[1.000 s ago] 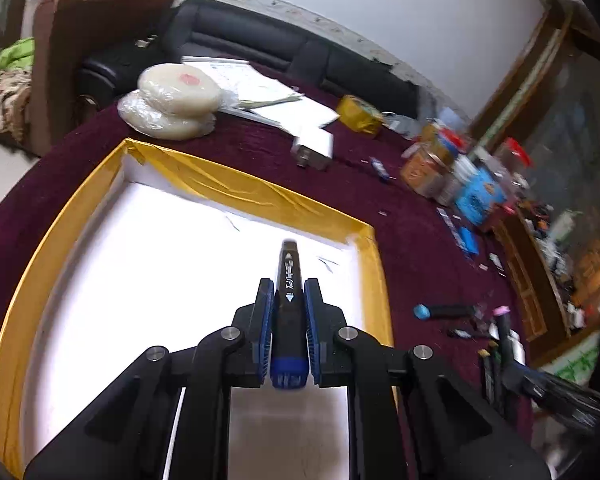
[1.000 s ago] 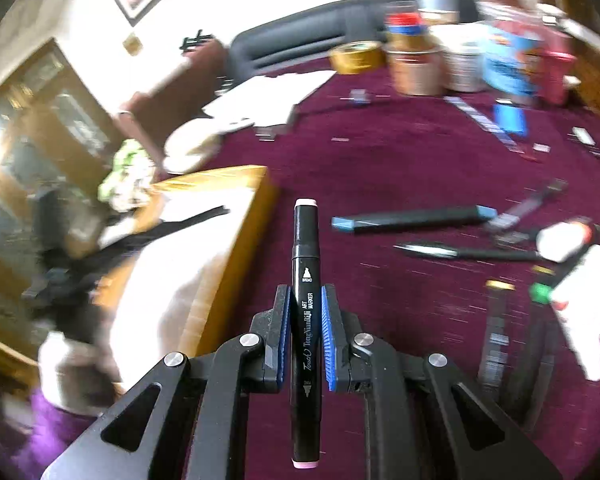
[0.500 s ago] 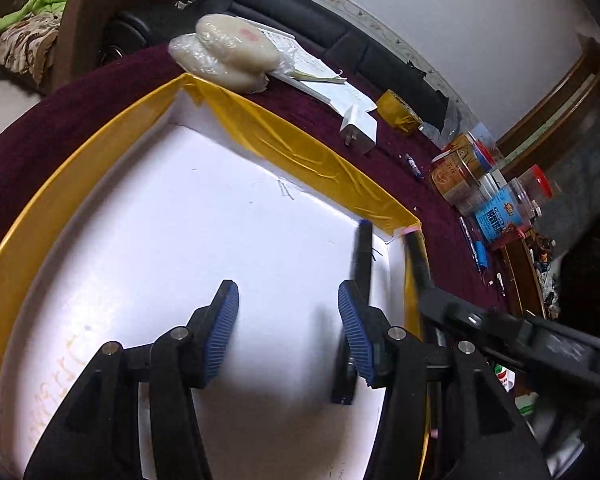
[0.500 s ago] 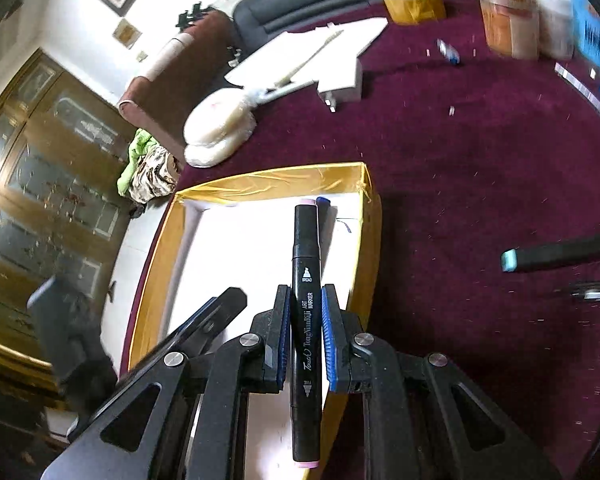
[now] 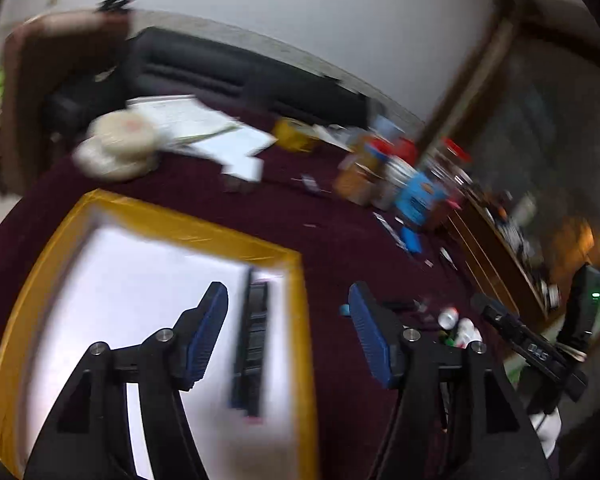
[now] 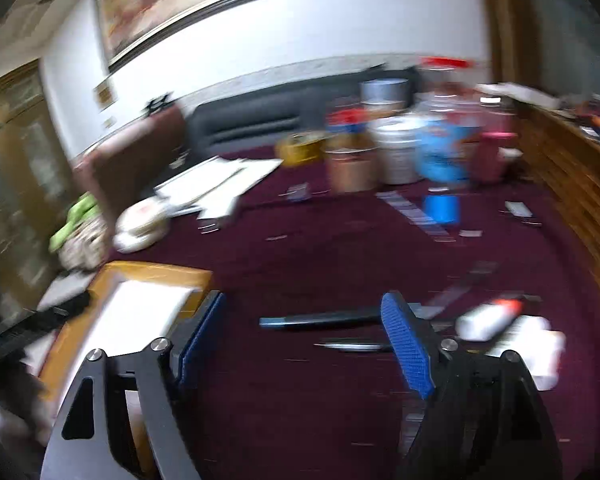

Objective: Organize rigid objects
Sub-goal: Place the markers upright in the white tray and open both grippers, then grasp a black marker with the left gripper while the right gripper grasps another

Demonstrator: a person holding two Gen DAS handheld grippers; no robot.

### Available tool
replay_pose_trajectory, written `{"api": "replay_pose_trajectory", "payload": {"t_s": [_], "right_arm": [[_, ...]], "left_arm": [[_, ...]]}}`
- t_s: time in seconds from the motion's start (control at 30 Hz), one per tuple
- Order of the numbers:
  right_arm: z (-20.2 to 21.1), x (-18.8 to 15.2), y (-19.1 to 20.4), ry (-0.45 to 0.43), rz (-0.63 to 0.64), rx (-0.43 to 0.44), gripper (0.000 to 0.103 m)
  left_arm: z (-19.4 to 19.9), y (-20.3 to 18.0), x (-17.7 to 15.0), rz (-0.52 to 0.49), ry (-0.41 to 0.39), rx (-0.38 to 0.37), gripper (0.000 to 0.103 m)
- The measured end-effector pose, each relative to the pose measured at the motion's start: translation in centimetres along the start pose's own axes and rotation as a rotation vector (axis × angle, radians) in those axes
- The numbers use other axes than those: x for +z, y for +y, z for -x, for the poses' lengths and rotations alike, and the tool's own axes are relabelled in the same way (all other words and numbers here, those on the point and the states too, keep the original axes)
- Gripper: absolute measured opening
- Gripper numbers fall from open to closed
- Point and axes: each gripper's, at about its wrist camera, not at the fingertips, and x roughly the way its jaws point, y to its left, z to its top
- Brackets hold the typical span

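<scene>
Maroon desk [image 6: 340,256], blurred. My right gripper [image 6: 304,344] and left gripper [image 5: 288,336]: jaws opening, empty. Two markers [image 5: 252,340] lie in tray [image 5: 300,320]. Loose marker [image 6: 324,318] lies crosswise ahead of right jaws, nearer.

No legible text or labels; frames too blurred.

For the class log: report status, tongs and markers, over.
Left tongs and right tongs opening, nothing between them. Two markers in yellow-edged tray. More markers loose on cloth. Nothing blocking.
</scene>
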Motion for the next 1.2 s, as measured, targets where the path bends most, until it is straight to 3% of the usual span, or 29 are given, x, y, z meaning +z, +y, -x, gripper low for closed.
{"api": "replay_pose_trajectory", "payload": {"t_s": [0.07,0.23,0.43,0.53,0.67,0.77,0.83,0.87,1.0,1.2], "right_arm": [[1.1,-0.9,-5.1,-0.008,-0.069,-0.059,0.075],[2.2,-3.9,-14.6,-0.045,-0.294,-0.06,0.074],[0.9,-7.4,-21.5,-0.038,-0.495,-0.069,0.073],[1.4,-7.6,-22.8,-0.044,-0.536,-0.025,0.073],[1.3,-7.5,-22.3,-0.026,-0.505,-0.017,0.073],[1.1,-7.8,-22.3,-0.015,-0.497,-0.01,0.073],[0.7,-7.9,-22.3,-0.009,-0.504,-0.005,0.073],[0.6,-7.9,-22.3,-0.005,-0.508,-0.001,0.073],[0.3,-8.0,-22.3,0.011,-0.51,-0.004,0.073],[0.0,-8.1,-22.3,0.026,-0.513,-0.007,0.073]], "left_arm": [[-2.0,-2.2,0.2,-0.05,0.056,-0.013,0.062],[-9.3,-8.3,-0.5,-0.268,0.182,0.037,0.062],[-14.9,-13.0,-1.1,-0.541,0.191,0.077,0.061],[-17.1,-14.4,-1.5,-0.638,0.212,0.068,0.062],[-19.3,-15.1,-2.4,-0.674,0.264,0.06,0.062],[-19.8,-15.9,-3.2,-0.716,0.255,0.06,0.064],[-19.7,-16.1,-3.3,-0.705,0.289,0.025,0.044],[-20.0,-16.2,-3.5,-0.702,0.332,0.019,0.025],[-18.8,-16.5,-4.6,-0.762,0.341,0.049,0.02],[-17.3,-16.7,-4.7,-0.779,0.299,0.006,0.019]]}}
